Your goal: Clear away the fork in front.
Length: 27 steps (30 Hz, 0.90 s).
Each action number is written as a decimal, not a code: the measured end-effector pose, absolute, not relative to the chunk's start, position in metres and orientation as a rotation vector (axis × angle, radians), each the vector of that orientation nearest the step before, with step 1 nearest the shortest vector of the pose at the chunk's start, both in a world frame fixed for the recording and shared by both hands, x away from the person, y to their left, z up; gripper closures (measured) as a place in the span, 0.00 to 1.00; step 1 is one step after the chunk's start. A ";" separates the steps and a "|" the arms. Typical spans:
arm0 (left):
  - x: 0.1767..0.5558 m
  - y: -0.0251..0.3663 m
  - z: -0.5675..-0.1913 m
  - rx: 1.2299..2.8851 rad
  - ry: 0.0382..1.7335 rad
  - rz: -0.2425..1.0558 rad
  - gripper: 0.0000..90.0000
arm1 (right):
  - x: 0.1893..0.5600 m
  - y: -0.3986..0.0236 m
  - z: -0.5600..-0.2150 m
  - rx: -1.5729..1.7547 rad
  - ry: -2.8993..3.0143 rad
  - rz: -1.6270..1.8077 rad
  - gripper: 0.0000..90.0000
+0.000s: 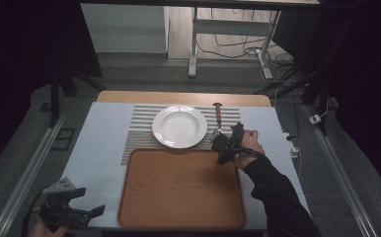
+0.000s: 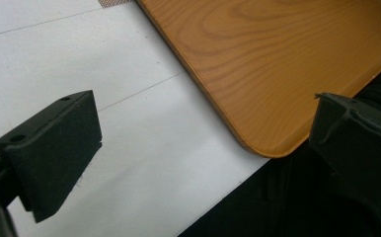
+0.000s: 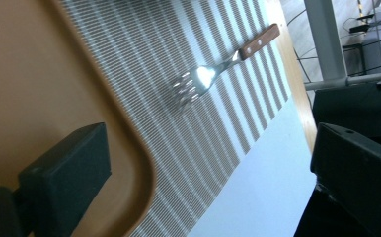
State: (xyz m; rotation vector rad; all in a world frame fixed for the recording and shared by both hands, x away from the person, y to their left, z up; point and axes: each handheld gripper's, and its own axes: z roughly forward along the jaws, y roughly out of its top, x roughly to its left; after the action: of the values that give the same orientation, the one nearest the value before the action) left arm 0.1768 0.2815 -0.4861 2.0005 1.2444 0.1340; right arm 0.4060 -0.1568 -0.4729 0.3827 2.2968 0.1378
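At the desk's near left corner, the left hand-held gripper point(image 1: 72, 210) lies low, held by a hand point(image 1: 43, 229) at the bottom edge; its jaws stand wide apart with nothing between them, and in the left gripper view they frame bare white desk point(image 2: 129, 148) and the rounded near corner of the wooden tray point(image 2: 287, 64). The tray point(image 1: 181, 190) sits in the middle of the near half of the desk, its surface bare, its far edge touching the striped placemat point(image 1: 141, 131). On the placemat rests a white plate point(image 1: 178, 126), just beyond the tray's far rim. To the right of the plate lies the fork point(image 1: 218, 118), wooden handle pointing away, tines toward the person. The right hand-held gripper point(image 1: 223, 143) hovers near the tray's far right corner, just short of the fork's tines, the sleeved forearm point(image 1: 272, 192) coming in over the desk's right side. Its jaws are spread apart and hold nothing; in the right gripper view the fork point(image 3: 213, 74) lies ahead between them, apart from both, with the tray's corner point(image 3: 80, 98) beside the left jaw. Open white desk runs right of the placemat to the desk's edge.
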 end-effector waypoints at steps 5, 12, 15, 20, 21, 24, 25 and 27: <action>0.177 0.281 -0.486 2.002 1.243 0.131 0.00 | 0.420 -0.153 -0.479 0.353 2.285 0.093 0.08; 0.177 0.281 -0.486 2.006 1.245 0.131 0.00 | 0.435 -0.146 -0.493 0.302 2.292 0.035 0.20; 0.177 0.281 -0.486 2.007 1.245 0.131 0.00 | 0.441 -0.143 -0.500 0.291 2.303 0.017 0.26; 0.177 0.281 -0.486 2.010 1.243 0.131 0.00 | 0.442 -0.138 -0.513 0.256 2.288 -0.019 0.39; 0.177 0.281 -0.486 2.012 1.242 0.131 0.00 | 0.443 -0.138 -0.516 0.225 2.274 -0.026 0.43; 0.177 0.280 -0.486 2.013 1.242 0.133 0.00 | 0.442 -0.136 -0.522 0.208 2.239 -0.049 0.53; 0.177 0.280 -0.486 2.013 1.242 0.132 0.00 | 0.442 -0.136 -0.524 0.196 2.230 -0.059 0.57; 0.177 0.280 -0.487 2.014 1.239 0.130 0.00 | 0.442 -0.136 -0.528 0.176 2.218 -0.075 0.67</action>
State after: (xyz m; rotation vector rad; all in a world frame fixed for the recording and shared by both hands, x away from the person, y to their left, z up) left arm 0.1773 0.2802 -0.4865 2.0144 1.2395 0.1304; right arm 0.4417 -0.1358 -0.5285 0.1757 2.2179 -0.0749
